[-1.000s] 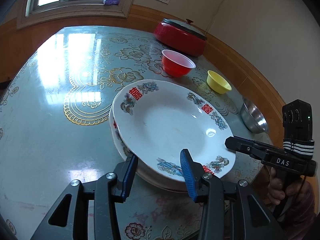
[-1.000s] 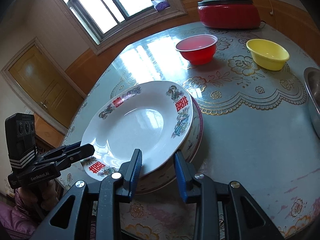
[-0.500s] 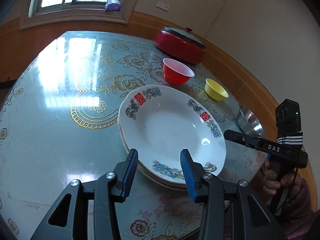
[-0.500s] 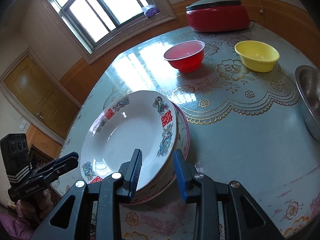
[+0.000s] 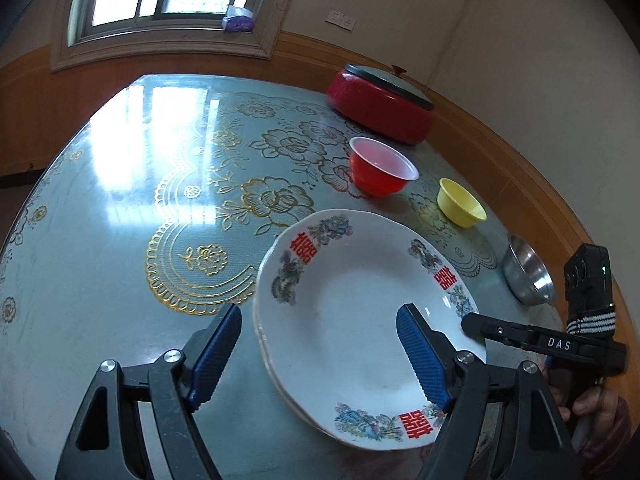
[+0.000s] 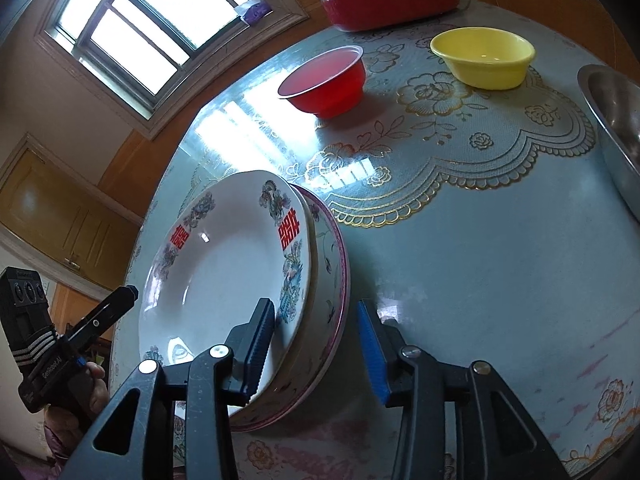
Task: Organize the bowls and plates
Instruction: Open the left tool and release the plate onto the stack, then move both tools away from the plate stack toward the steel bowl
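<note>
Presently the right gripper is held spread wide, nothing grasped, its fingers set astride the near rim of the stacked plates; the left gripper is likewise spread apart and empty above the same stack. The stack is seen near the table edge, the white plate nested on a pink-rimmed one. Farther off, well apart, stand the red bowl, the yellow bowl and, at the right, the steel bowl. Should the stack be nudged nearward by a finger, it could be pushed over the edge; glazed rims could also be expected to slip under a shallow pinch.
</note>
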